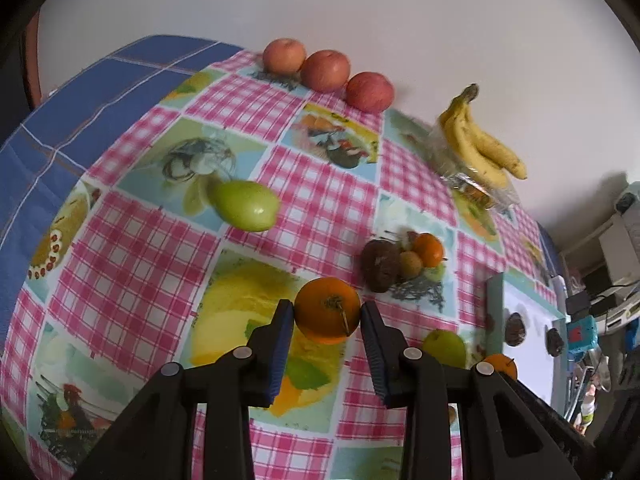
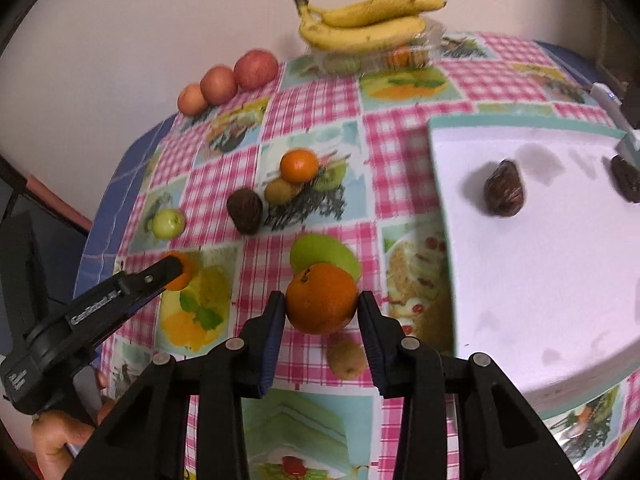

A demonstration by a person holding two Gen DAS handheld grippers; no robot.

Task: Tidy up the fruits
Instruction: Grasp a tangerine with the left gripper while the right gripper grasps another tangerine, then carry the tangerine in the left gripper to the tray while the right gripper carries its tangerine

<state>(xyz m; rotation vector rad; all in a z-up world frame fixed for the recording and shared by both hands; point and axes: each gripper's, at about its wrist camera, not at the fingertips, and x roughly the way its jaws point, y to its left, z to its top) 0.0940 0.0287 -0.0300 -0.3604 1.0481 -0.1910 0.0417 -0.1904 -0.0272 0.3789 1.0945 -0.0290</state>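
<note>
- Between the blue pads of the left tongs [image 1: 327,314], an orange [image 1: 327,309] is being pinched; it is sitting over the yellow print at the near middle of the worktop [image 1: 160,240], and I cannot tell whether it is lifted or resting.
- Right tongs [image 2: 322,304] are pinching a second orange [image 2: 322,298], which is hanging just in front of a green apple [image 2: 322,254] and near the left edge of the white tray [image 2: 532,280].
- Seen from the right wrist view, the left tongs are reaching in from the near left, their orange half hidden behind a finger.
- Sorting looks to be partly done: three red apples [image 1: 326,70] are lying in a row at the far edge, bananas [image 1: 482,144] are resting on a clear box, and two dark brown fruits [image 2: 505,194] are lying on the tray.
- Loose fruit is waiting mid-worktop: a pear [image 1: 245,206] to the left, and a cluster of a dark fruit [image 2: 245,209], a kiwi [image 2: 282,191] and a small orange [image 2: 299,165].
- Judging by this, the step in hand is gathering the oranges, one in each tool.
- Next, both oranges are probably going to one shared spot, perhaps beside the small orange; that is calling for a steady carry, a low set-down and a slow release so neither is rolling into neighbours.
</note>
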